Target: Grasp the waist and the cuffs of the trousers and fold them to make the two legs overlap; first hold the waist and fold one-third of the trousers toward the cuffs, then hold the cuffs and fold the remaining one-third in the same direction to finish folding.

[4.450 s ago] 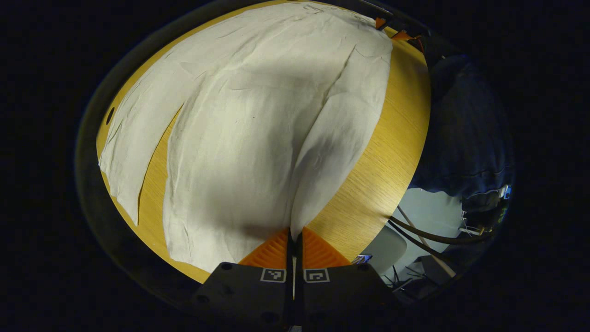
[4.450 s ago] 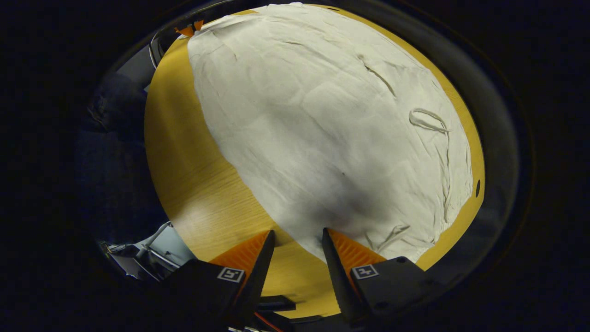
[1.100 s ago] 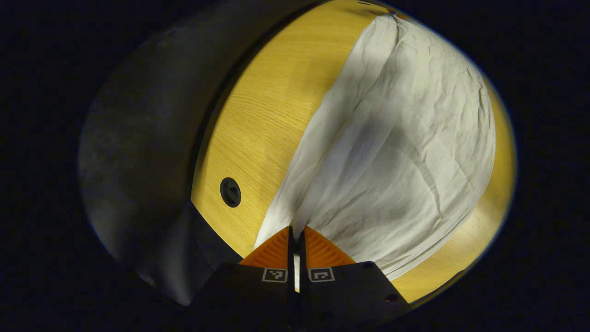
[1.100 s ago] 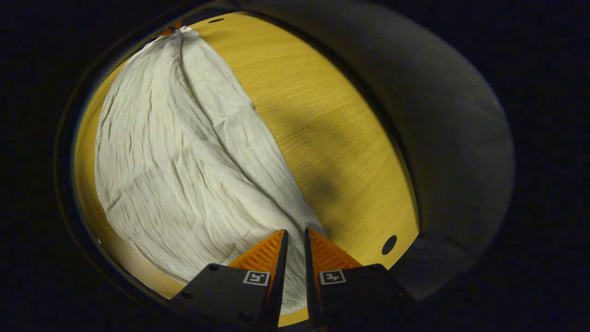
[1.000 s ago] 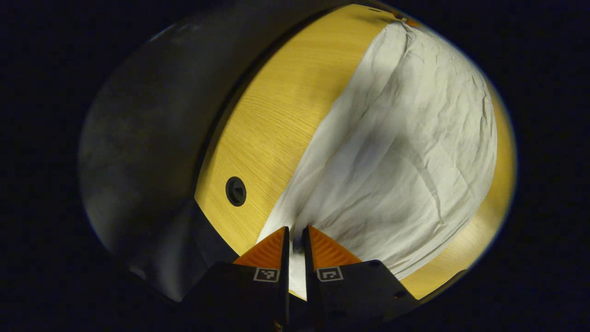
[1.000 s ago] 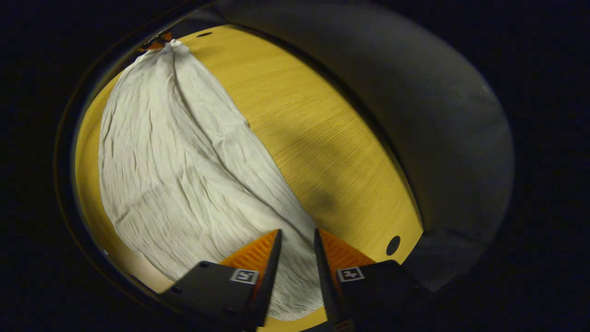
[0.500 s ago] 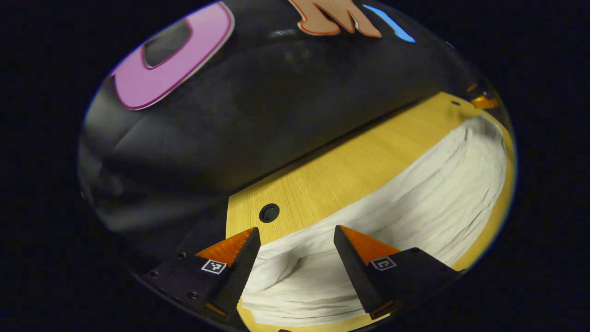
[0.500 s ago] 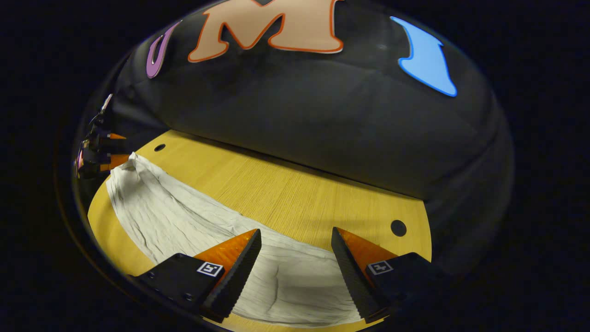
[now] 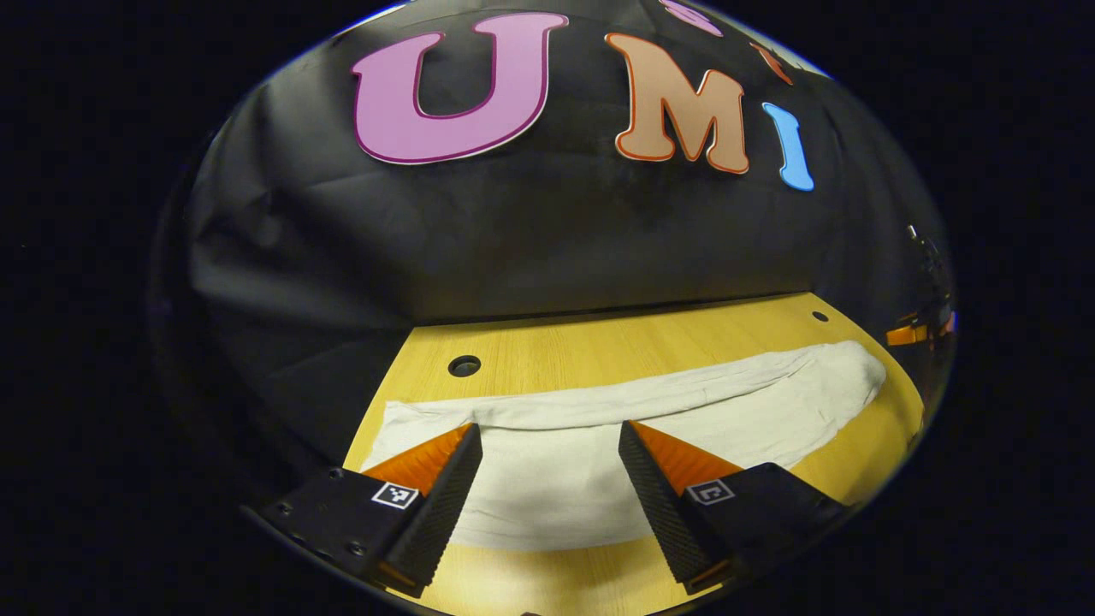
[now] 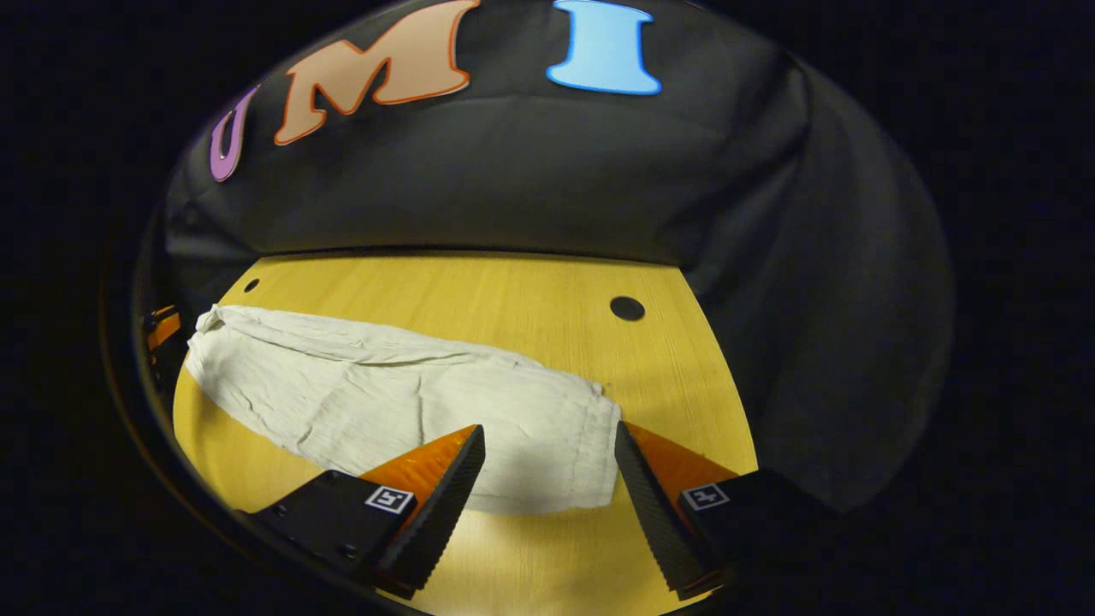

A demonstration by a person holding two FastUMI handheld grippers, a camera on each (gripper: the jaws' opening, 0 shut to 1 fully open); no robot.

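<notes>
Pale cream cloth trousers (image 9: pixel 599 428) lie folded lengthwise on a yellow wooden table (image 10: pixel 479 299) — black cloth wall (image 9: pixel 513 231) behind; left claw (image 9: pixel 547 466) and right claw (image 10: pixel 547 466) both spread, holding nothing.

Looking like a recording booth: black cloth wall (image 9: pixel 513 231) hanging right behind a wooden table (image 10: pixel 479 299) with round holes (image 10: pixel 627 308).
</notes>
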